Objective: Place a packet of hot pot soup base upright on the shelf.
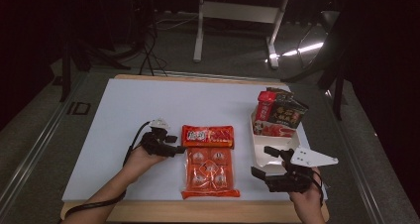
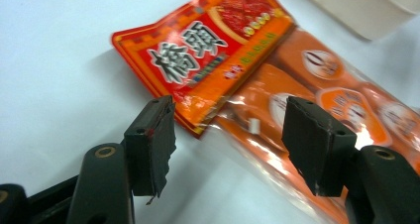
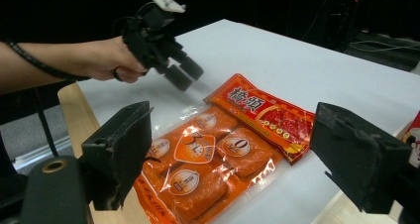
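- The left tool (image 1: pixel 174 146) hung just left of the two snack packs, its jaws parted with nothing between them; no pad pressed on either pack.
- In the left gripper view the left tool (image 2: pixel 228 135) pointed at the near corner of the red pack (image 2: pixel 208 50), where that pack overlapped the clear orange pack (image 2: pixel 317 110).
- The red pack (image 1: pixel 208 136) lay flat on the white table (image 1: pixel 148 105), lengthwise across it, touching the top edge of the orange pack (image 1: pixel 210 172), which lay near the front edge.
- The right tool (image 1: pixel 265 160) sat to the right of the orange pack, beside the white tray (image 1: pixel 258 149), jaws spread wide and empty.
- In the right gripper view the right tool (image 3: pixel 233 149) framed both packs, with the left tool (image 3: pixel 181 70) farther off above the table.
- The tray held several dark and red packets (image 1: pixel 280 112) standing at its far end.
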Motion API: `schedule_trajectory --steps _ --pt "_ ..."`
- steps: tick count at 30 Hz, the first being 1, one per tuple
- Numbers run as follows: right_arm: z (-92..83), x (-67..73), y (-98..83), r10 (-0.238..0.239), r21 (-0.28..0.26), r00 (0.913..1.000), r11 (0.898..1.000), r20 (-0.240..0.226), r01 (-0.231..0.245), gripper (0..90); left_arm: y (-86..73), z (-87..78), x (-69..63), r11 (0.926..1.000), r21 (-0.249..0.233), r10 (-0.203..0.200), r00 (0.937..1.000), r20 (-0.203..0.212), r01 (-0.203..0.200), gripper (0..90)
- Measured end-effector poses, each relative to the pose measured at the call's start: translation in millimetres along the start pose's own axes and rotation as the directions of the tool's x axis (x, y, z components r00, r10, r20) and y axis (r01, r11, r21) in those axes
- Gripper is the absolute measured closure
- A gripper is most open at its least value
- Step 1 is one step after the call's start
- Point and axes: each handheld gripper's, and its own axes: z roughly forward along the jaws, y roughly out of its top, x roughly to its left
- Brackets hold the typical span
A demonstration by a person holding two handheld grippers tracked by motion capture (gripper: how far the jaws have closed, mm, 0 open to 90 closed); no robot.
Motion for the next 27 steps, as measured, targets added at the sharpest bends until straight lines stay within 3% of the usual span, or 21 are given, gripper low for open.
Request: schedule_trajectory --steps 7,11,15,24,26,27 --pt "-1.1 3.9 1.4 -0.056 -0.031 0.9984 0.998 -0.010 0.055 14.4 6.7 16.0 17.3 0.9987 -0.003 -0.052 0.9975 -0.048 0.051 38.4" --pt "0.9 3.4 -0.3 -0.053 -0.010 0.9986 0.999 0.008 0.053 13.8 10.4 23.8 26.7 0.9958 -0.007 -0.092 0.9950 -0.039 0.092 38.5" --pt "2.5 4.9 -1.1 -0.062 0.004 0.9980 0.998 0.015 0.062 13.8 13.6 31.5 33.1 0.9944 0.008 -0.105 0.9934 -0.046 0.105 40.1" --pt "4.0 7.3 -0.7 -0.068 0.011 0.9976 0.998 0.011 0.068 13.9 14.3 45.4 33.3 0.9939 0.041 -0.103 0.9945 0.019 0.102 53.3" --pt "4.2 7.1 -0.7 -0.068 0.011 0.9976 0.998 0.010 0.068 13.9 14.7 47.1 30.7 0.9950 0.043 -0.090 0.9958 0.017 0.090 55.9" --pt "4.3 7.1 -0.7 -0.066 0.011 0.9978 0.998 0.010 0.066 13.9 14.7 48.6 30.2 0.9945 0.047 -0.096 0.9943 0.047 0.093 57.4"
